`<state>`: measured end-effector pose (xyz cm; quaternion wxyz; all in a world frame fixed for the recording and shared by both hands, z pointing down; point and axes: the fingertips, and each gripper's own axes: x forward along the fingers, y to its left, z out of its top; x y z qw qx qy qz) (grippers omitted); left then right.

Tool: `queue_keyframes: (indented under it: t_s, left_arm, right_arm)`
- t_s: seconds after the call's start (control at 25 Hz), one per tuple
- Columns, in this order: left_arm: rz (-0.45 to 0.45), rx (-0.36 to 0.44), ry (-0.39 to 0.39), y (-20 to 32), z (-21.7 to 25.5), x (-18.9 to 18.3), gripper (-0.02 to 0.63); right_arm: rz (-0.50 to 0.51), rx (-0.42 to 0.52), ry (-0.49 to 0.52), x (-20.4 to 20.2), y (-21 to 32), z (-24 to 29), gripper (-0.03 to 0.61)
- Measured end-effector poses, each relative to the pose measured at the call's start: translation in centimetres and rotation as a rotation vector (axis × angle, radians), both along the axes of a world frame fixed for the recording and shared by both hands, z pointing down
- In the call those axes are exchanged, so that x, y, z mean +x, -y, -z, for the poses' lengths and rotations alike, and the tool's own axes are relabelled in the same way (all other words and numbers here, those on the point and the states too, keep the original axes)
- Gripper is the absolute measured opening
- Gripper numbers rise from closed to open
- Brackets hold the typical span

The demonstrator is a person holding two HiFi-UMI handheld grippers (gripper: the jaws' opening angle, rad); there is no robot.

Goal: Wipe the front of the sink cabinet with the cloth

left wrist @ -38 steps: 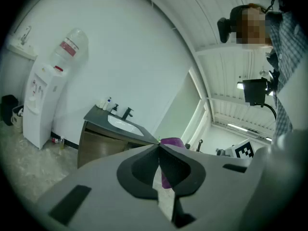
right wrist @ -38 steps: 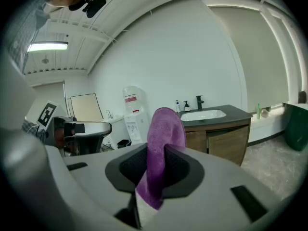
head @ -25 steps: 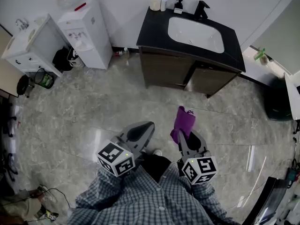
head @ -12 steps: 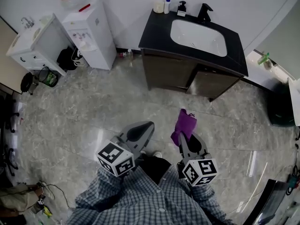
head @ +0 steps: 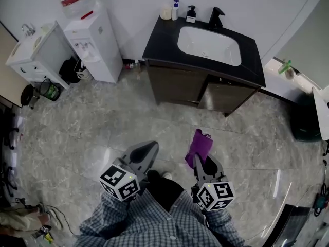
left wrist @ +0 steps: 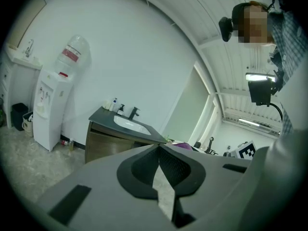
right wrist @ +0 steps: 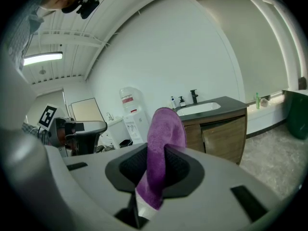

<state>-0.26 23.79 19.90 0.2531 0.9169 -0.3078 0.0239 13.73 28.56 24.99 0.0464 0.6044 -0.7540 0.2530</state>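
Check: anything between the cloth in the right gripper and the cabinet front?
Nothing visible. Only bare floor lies between the purple cloth, clamped in the right gripper, and the sink cabinet front.

Your head camera looks steeply down from above your chest onto the grey marbled floor (head: pixel 103 122), with the dark wooden sink cabinet (head: pixel 177 84) well ahead, near the frame's top. Your left gripper view sits low and tilts upward across the room, the cabinet (left wrist: pixel 103 141) far off, left of centre. Your right gripper view, equally low, faces the cabinet (right wrist: pixel 224 136) right of centre. All three views share it and the tall white water dispenser (head: pixel 95 42) beside it.
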Motion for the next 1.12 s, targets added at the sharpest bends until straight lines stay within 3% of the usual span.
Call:
queue_keyframes:
  t_s: [0.32,0.64,0.92,1.12]
  left_arm:
    - [0.014,-0.005,-0.009,2.3,-0.5,0.4,0.012]
    - [0.030,-0.035,-0.014,9.9,-2.1,-1.4,0.011]
    - [-0.035,-0.059,0.011,16.9,-3.8,-3.1,0.012]
    - [-0.110,-0.105,0.003,20.9,-6.6,-2.9,0.011]
  right_arm:
    - [-0.047,-0.028,-0.023,1.8,2.1,-1.0,0.083]
    - [-0.082,-0.052,-0.030,0.9,9.4,-2.5,0.083]
    - [-0.171,-0.021,-0.037,-0.4,19.2,-4.4,0.083]
    - [-0.283,-0.044,-0.085,1.5,24.2,-7.8,0.083]
